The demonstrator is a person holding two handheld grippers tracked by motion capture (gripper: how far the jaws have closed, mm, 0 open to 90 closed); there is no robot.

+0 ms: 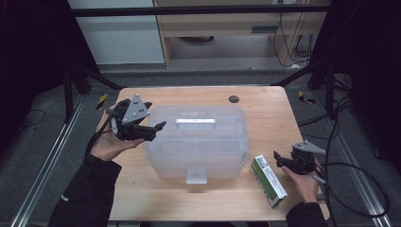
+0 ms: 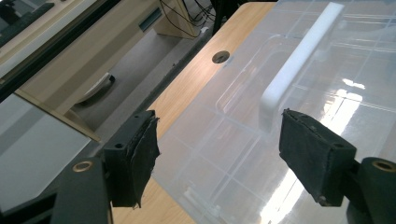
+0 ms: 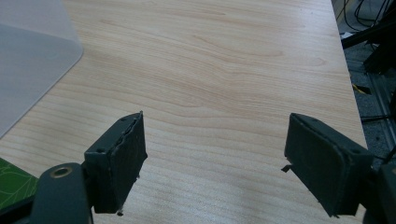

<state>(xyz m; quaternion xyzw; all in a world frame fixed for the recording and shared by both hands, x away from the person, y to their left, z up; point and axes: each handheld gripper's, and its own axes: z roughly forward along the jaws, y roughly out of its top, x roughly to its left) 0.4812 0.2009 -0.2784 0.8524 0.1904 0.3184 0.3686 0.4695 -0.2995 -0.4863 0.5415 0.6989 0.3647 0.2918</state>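
Two hand-held grippers stand over a wooden table [image 1: 142,189], one at each side of a translucent plastic storage box [image 1: 198,142] with its lid on. The left gripper [image 1: 158,126] is raised at the box's left end, its jaws spread wide and holding nothing; its tips point across the lid, just at the box's upper left edge. In the left gripper view the box lid [image 2: 299,116] lies directly ahead and below the left gripper [image 2: 217,154], with the lid's white handle [image 2: 299,60] running away from a spot just beyond the far jaw. A round dark grommet hole [image 2: 221,56] in the table sits farther ahead, past the box's corner. The right gripper [image 1: 279,158] is held low near the table, well apart from the box's right end, jaws likewise wide open and empty. A green and white carton [image 1: 268,180] lies flat just beside it, between this gripper and the box's near corner. In the right gripper view bare wood lies ahead of the right gripper [image 3: 215,158], the box's rounded corner [image 3: 32,60] off to the upper left and a sliver of the carton [image 3: 14,184] at the lower left.
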